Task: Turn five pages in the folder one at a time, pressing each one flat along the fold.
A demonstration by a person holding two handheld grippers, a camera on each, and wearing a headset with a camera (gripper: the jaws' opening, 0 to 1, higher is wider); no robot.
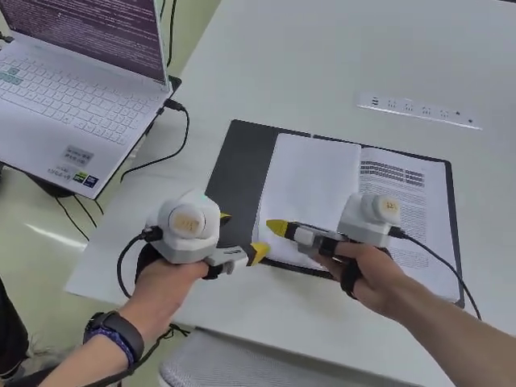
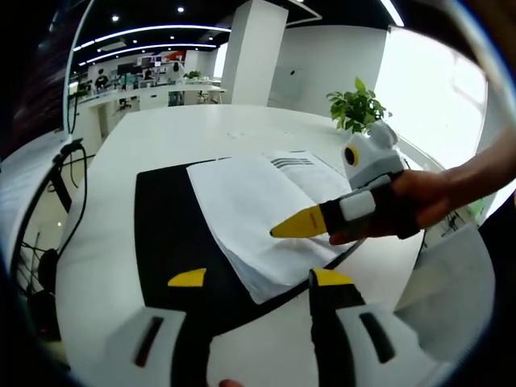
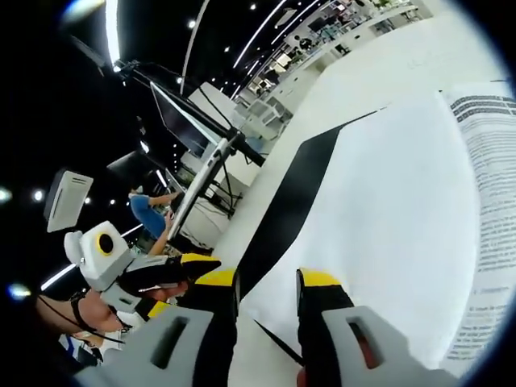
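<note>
A black folder (image 1: 242,161) lies open on the white table. A blank white page (image 1: 310,185) lies over its middle, and a printed page (image 1: 403,201) shows on the right. My right gripper (image 1: 276,228) sits at the near edge of the blank page (image 3: 387,210). Its jaws stand a little apart in the right gripper view, with the page's near corner in the gap (image 3: 268,280). My left gripper (image 1: 240,235) hovers open over the folder's near-left part (image 2: 161,234), with nothing between its jaws (image 2: 260,278). The right gripper (image 2: 298,222) points across the page (image 2: 250,210) toward the left one.
A white laptop (image 1: 72,81) stands open at the far left, with black cables (image 1: 173,137) trailing off the table edge. A power strip (image 1: 419,109) is set into the table at the far right. A chair (image 1: 242,367) sits below the near edge.
</note>
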